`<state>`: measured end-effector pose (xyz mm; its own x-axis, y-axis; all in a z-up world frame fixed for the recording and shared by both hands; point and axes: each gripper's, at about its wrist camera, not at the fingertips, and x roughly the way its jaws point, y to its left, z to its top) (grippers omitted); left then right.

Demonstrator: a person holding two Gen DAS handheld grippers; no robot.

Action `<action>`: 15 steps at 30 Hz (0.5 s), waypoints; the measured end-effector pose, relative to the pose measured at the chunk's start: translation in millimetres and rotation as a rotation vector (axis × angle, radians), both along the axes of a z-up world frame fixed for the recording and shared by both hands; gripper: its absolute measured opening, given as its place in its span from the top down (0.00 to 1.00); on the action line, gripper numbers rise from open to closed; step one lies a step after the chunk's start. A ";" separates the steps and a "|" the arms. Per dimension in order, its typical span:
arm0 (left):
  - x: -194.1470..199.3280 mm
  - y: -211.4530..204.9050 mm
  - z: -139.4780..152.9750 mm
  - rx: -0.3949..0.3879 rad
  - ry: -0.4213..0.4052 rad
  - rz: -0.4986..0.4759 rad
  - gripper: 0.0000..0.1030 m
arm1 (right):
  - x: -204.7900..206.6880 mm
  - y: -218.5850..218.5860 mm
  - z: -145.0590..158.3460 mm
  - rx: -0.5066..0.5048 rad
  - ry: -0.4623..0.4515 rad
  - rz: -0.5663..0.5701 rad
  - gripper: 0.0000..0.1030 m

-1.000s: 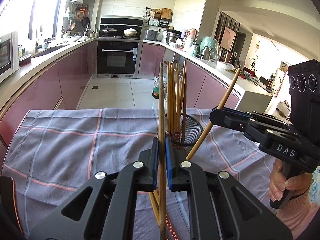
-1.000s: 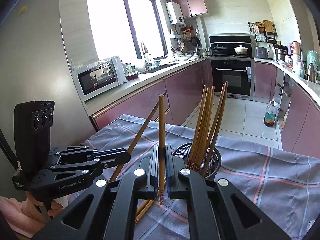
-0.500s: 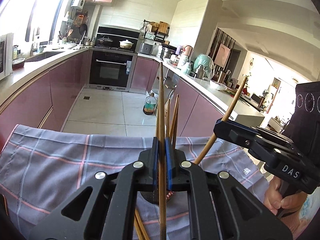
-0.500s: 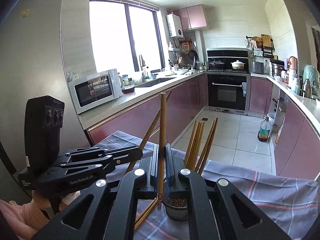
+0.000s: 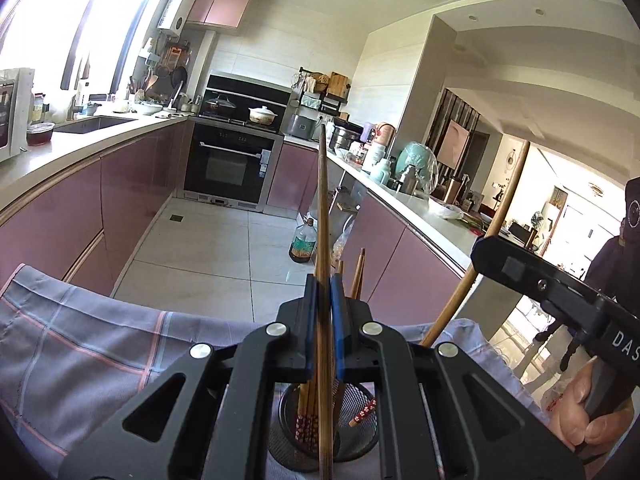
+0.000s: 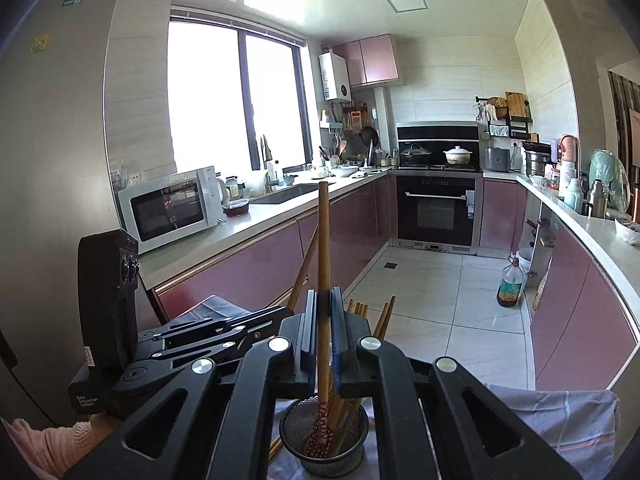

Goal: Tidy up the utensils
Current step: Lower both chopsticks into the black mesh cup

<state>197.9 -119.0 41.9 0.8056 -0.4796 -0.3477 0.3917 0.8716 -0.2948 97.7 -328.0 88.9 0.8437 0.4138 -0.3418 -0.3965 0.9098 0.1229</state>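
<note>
My left gripper (image 5: 323,296) is shut on a wooden chopstick (image 5: 322,216) held upright over a black mesh holder (image 5: 360,440) that holds several chopsticks. My right gripper (image 6: 323,312) is shut on another wooden chopstick (image 6: 323,240), its patterned lower end inside the same mesh holder (image 6: 352,460). The right gripper (image 5: 520,268) shows at the right of the left wrist view. The left gripper (image 6: 224,330) shows at the left of the right wrist view. Both grippers hover above the holder.
The holder stands on a grey checked cloth (image 5: 80,344) over a table. Behind are pink kitchen cabinets (image 6: 352,220), an oven (image 6: 438,208), a microwave (image 6: 168,208) and a tiled floor with an oil bottle (image 6: 509,284).
Both grippers have risen and tilted up, carrying their chopsticks over the mesh holder. The holder now lies below the fingers instead of ahead of them.
</note>
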 end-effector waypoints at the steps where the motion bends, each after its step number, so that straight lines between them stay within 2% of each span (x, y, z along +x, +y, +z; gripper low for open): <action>1: 2.7 -3.0 -0.5 0.003 -0.007 0.008 0.93 | 3.1 -0.3 -2.1 0.002 0.004 -0.002 0.95; 6: 16.2 -18.5 -13.3 0.030 -0.034 0.064 0.93 | 14.9 0.6 -21.9 -0.014 0.039 -0.014 0.95; 11: 30.5 -24.8 -36.9 0.058 -0.010 0.105 0.92 | 21.1 3.3 -45.9 -0.031 0.097 -0.009 0.95; 15: 30.1 -31.6 -52.9 0.121 -0.006 0.103 0.92 | 22.5 8.7 -59.3 -0.048 0.136 0.001 0.95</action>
<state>228.0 -150.7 -11.1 0.8505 -0.3494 -0.3931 0.3000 0.9362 -0.1830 120.2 -319.3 29.6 0.7876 0.3952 -0.4727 -0.3801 0.9155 0.1321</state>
